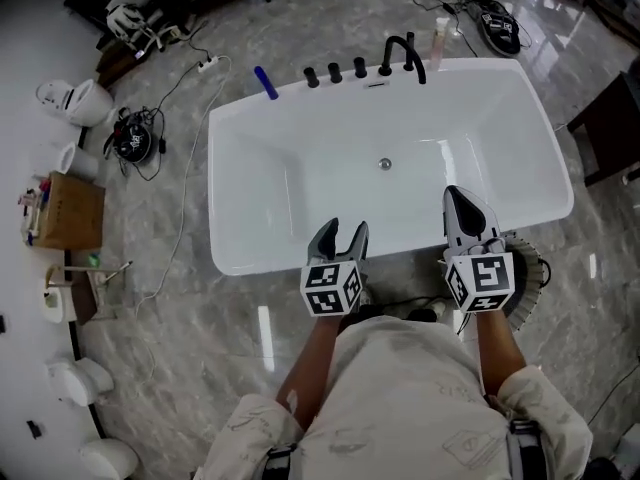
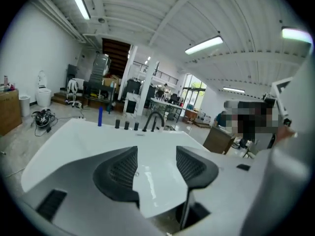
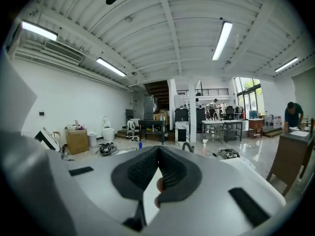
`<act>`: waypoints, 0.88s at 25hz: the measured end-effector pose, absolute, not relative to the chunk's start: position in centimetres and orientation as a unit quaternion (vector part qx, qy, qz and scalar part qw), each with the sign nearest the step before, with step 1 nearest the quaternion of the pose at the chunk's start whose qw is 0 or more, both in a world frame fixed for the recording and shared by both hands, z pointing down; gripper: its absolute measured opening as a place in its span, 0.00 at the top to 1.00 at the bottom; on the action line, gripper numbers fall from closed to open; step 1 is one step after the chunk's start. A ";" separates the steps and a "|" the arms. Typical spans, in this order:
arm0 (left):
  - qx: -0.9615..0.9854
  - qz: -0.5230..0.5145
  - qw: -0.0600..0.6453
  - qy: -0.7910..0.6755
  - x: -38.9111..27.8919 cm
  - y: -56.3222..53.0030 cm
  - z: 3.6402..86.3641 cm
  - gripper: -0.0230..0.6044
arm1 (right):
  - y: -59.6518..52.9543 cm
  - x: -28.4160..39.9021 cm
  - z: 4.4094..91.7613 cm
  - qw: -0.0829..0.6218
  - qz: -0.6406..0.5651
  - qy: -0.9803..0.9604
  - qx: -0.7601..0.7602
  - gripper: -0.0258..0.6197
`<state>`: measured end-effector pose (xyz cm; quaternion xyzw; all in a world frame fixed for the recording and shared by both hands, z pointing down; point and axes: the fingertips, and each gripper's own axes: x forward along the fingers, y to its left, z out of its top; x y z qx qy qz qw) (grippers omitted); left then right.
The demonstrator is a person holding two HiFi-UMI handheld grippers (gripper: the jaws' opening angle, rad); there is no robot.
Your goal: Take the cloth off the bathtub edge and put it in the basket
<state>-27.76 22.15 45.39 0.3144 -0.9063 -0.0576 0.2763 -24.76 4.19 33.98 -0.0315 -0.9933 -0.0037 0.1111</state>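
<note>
- Cardboard box (image 1: 68, 210) sits on the floor far left, well apart from the work; any print on it is too faint to read.
- Blue stick (image 1: 265, 82) lies on the bathtub (image 1: 300, 168) rim at the far side, left of the black faucet (image 1: 404, 56).
- Left hand-held gripper (image 1: 344, 230) hangs over the near rim, released, jaws apart with nothing between them, probably idle or ready.
- Right hand-held gripper (image 1: 455, 200) is clenched, tips together, no fabric visible in it.
- Basket (image 1: 528, 268) stands on the floor just beside the tub's near right corner, within easy reach for a drop.
- Cloth: none shows on any rim; it may be in the basket, but I cannot tell.
- Marker cubes carry square codes only, no words.
</note>
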 end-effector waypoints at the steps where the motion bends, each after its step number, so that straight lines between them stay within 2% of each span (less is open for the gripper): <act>1: 0.309 -0.058 0.256 -0.914 -28.6 22.8 43.8 0.58 | 5.2 -25.6 33.2 0.105 -0.005 -0.994 -0.039 0.98; 11: 0.284 -0.016 0.072 -0.956 -31.7 28.4 27.7 0.62 | 11.2 -29.0 23.4 0.017 -0.017 -0.997 -0.076 0.98; 16: 0.253 0.023 -0.014 -0.967 -31.1 31.0 21.8 0.68 | 11.0 -28.6 20.1 -0.020 -0.033 -0.997 -0.065 0.98; 22: 0.213 0.037 -0.061 -0.975 -31.0 33.0 18.5 0.76 | 10.1 -28.5 17.5 -0.051 -0.034 -0.996 -0.057 0.98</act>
